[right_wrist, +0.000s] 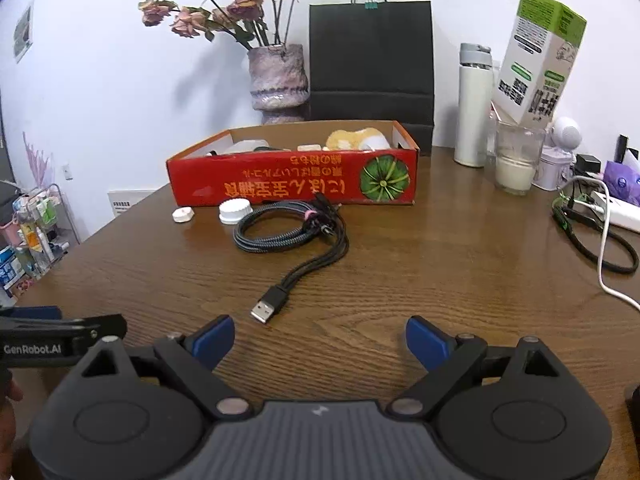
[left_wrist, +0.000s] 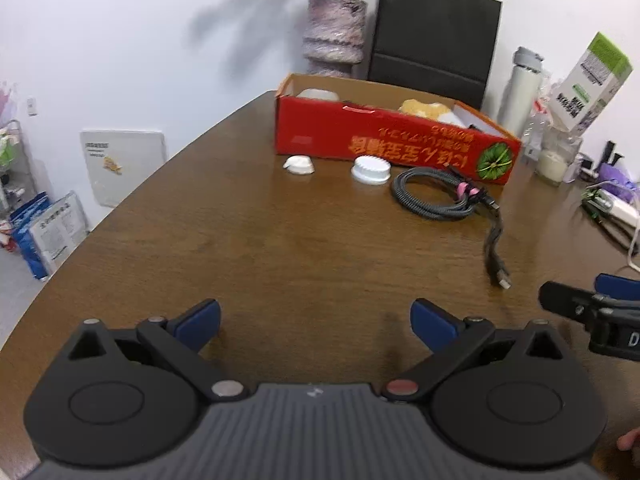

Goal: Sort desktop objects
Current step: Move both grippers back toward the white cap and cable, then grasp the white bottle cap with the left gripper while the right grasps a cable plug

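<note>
1. Desk (right_wrist: 440, 264), brown wood, rounded far-left corner. Wide bare stretch along the near edge, from the tools up to the cable. Plenty of room to move there.
2. Red box (right_wrist: 294, 176) sits open-topped toward the far edge, long side facing the tools. It already holds things: a yellow-and-white soft item (right_wrist: 356, 139) at its right end and pale items at the left, so sorting looks partly done. Exact contents are too hidden to name.
3. Coiled cable (right_wrist: 280, 228) lies on the desk just in front of the box, near its middle. Its tail runs toward the near edge and ends in a USB plug (right_wrist: 265, 310), close ahead of the right tool. Not yet sorted.
4. White ribbed cap (right_wrist: 235, 211) stands beside the coil's left side, close to the box front. Not yet sorted.
5. Small white lump (right_wrist: 183, 214) lies left of the cap, slightly apart. Not yet sorted.
6. Left tool (left_wrist: 316, 322): jaws wide, nothing between them, low over bare desk near the near edge.
7. Right tool (right_wrist: 320, 340): jaws wide, empty, plug just ahead and to its left.
8. Right desk edge is cluttered: thermos (right_wrist: 474, 104), glass (right_wrist: 516, 160) with a tilted carton (right_wrist: 540, 56) above it, and a power strip (right_wrist: 618, 210) with cords. Sweeping right risks a knock.
9. Far edge behind the box holds a vase (right_wrist: 278, 80) and a black bag (right_wrist: 372, 64). Judged left: three loose items to go.
</note>
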`<action>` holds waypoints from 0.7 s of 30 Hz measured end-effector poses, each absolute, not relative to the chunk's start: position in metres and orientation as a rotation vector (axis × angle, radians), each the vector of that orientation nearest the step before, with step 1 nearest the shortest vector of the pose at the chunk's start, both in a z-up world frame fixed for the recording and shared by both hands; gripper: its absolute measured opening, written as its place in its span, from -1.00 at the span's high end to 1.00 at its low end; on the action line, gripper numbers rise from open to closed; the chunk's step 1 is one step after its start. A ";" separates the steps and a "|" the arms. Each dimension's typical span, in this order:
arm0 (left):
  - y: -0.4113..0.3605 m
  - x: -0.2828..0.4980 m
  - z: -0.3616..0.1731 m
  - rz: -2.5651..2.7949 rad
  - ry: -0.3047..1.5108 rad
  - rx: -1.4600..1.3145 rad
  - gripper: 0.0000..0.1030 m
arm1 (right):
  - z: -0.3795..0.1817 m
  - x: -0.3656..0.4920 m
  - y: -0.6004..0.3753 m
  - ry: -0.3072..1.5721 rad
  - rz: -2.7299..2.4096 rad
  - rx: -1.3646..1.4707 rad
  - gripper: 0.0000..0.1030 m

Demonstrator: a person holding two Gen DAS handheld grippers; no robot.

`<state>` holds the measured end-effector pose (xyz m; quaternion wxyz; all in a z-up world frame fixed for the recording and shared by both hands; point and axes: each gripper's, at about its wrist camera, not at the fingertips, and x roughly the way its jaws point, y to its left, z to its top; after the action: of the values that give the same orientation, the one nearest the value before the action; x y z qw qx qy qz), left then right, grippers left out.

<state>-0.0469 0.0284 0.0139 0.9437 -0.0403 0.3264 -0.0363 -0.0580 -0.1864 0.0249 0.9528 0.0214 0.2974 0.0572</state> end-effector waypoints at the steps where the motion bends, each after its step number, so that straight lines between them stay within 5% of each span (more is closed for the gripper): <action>1: 0.029 -0.044 0.017 -0.080 0.655 -0.085 -1.00 | 0.026 -0.056 -0.187 0.606 0.118 0.036 -0.78; 5: 0.038 -0.013 0.028 -0.075 0.632 -0.080 -1.00 | 0.036 -0.038 -0.191 0.580 0.101 -0.002 -0.74; 9: 0.049 0.035 0.037 -0.052 0.660 -0.053 -1.00 | 0.042 -0.003 -0.198 0.579 0.068 -0.014 -0.36; 14: 0.059 0.099 0.047 -0.063 0.652 -0.089 -1.00 | 0.037 0.045 -0.209 0.604 0.095 0.063 -0.21; 17: 0.054 0.126 0.042 -0.086 0.622 -0.033 -0.83 | 0.027 0.068 -0.213 0.629 0.097 0.110 -0.02; 21: 0.056 0.145 0.027 -0.094 0.663 -0.071 -0.35 | 0.022 0.082 -0.211 0.643 0.114 0.104 0.16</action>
<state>0.1446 0.0556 0.0267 0.9439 -0.0347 0.3251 -0.0459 0.0819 -0.2108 0.0217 0.9458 0.0513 0.3159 0.0558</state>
